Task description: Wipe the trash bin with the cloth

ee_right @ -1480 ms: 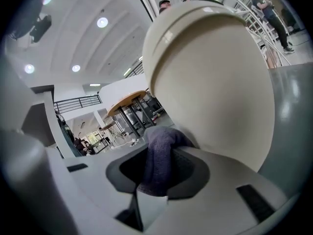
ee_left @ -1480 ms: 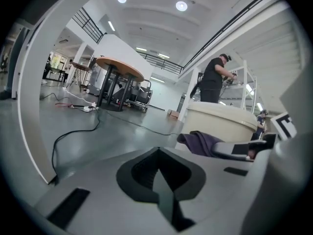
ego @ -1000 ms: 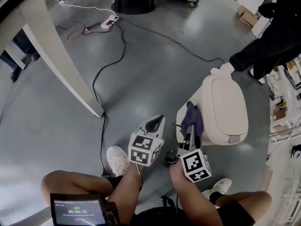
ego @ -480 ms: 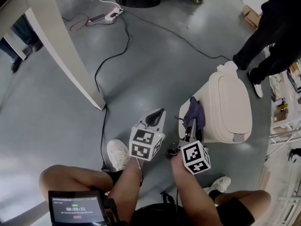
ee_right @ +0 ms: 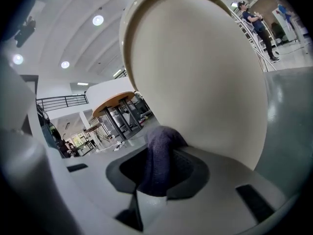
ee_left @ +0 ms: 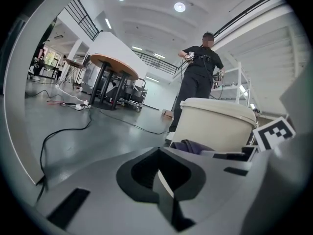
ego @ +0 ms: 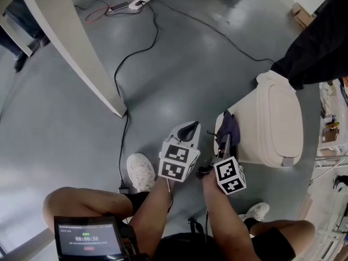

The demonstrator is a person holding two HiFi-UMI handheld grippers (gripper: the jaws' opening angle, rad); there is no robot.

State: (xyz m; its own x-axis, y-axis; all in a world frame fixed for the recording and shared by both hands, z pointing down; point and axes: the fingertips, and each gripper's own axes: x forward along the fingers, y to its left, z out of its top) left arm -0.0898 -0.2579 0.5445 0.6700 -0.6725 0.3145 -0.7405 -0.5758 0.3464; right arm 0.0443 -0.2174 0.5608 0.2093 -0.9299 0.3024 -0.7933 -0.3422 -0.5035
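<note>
A cream trash bin (ego: 277, 125) with a closed lid stands on the grey floor at the right of the head view. My right gripper (ego: 225, 139) is shut on a dark purple cloth (ego: 230, 129), which rests against the bin's left side. In the right gripper view the cloth (ee_right: 159, 155) bulges between the jaws, right against the bin's wall (ee_right: 205, 77). My left gripper (ego: 187, 130) hangs just left of the bin, shut and empty. The left gripper view shows the bin (ee_left: 215, 124) and a bit of the cloth (ee_left: 191, 146) ahead.
A person in black (ego: 318, 48) stands just behind the bin. A black cable (ego: 130, 58) runs across the floor to a power strip (ego: 126, 5). A white slanted panel (ego: 70, 48) stands at the left. My shoes (ego: 141, 172) are close below the grippers.
The view has drifted closer to the bin. Both grippers have edged slightly towards it, the cloth still pressed to its left side.
</note>
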